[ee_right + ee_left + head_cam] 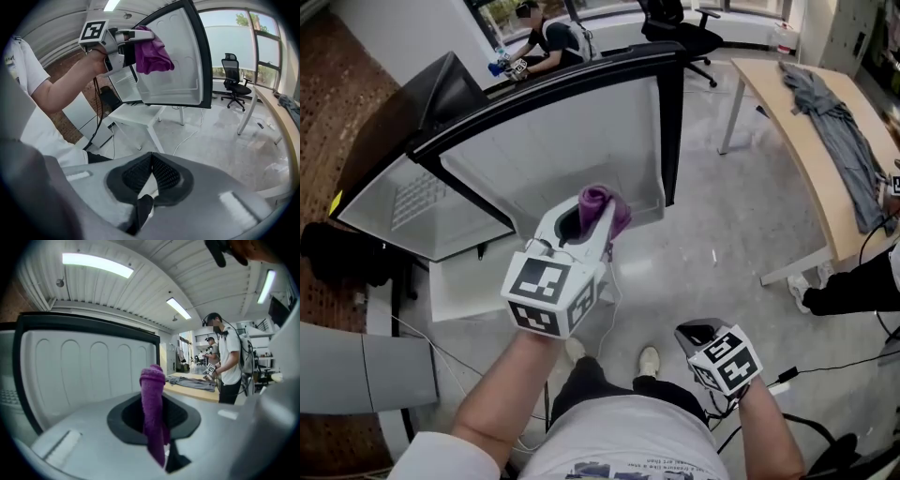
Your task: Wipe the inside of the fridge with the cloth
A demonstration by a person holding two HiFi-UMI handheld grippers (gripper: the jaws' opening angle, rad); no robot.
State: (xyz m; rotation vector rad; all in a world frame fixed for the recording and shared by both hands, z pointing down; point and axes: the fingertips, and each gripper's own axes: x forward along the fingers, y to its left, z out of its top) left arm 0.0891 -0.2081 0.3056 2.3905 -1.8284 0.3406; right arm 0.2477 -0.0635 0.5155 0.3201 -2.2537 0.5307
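Head view shows fridge door (572, 150) (white inside) above glossy floor (731, 244).

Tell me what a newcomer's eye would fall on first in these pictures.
The purple cloth, clamped in the raised left tool, stands out against the white fridge panel behind it. Low at the right, the right tool hangs shut and empty. A grey garment lies on the wooden table, far right.

Cloth (152, 394) end hidden inside left gripper (594, 221); bystander (853, 291) cropped.
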